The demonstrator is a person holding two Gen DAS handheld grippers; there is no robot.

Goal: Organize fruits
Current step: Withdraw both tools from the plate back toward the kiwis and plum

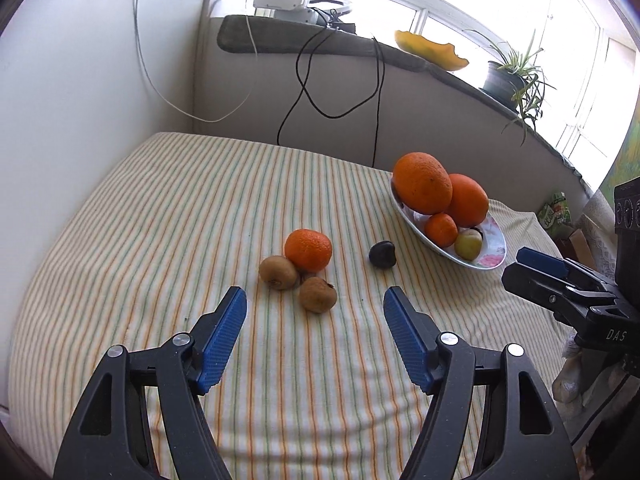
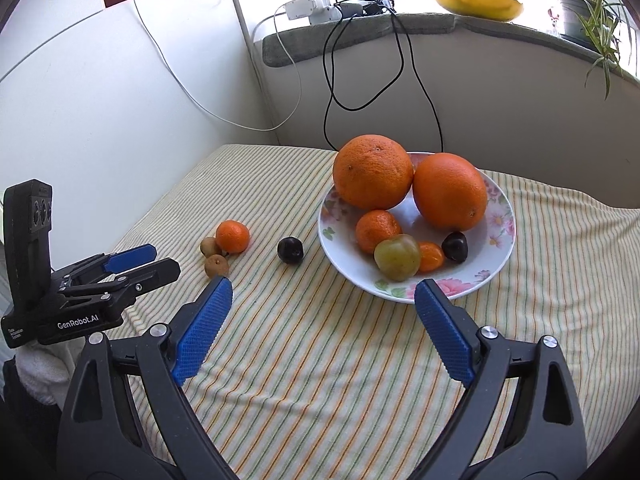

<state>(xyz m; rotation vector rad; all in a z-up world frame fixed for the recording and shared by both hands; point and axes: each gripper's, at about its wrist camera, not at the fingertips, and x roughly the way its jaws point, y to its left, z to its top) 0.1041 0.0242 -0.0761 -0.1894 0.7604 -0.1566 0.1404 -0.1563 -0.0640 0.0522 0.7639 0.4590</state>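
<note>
A flowered white plate holds two big oranges, a tangerine, a green plum, a small orange fruit and a dark plum. On the striped cloth lie a loose tangerine, two brown kiwis and a dark plum. My left gripper is open just short of the kiwis, nothing between its fingers. My right gripper is open before the plate's near rim, empty.
The striped cloth covers the table, which meets a white wall on the left and a low wall at the back. Black and white cables hang from the windowsill. A potted plant and a yellow dish stand on the sill.
</note>
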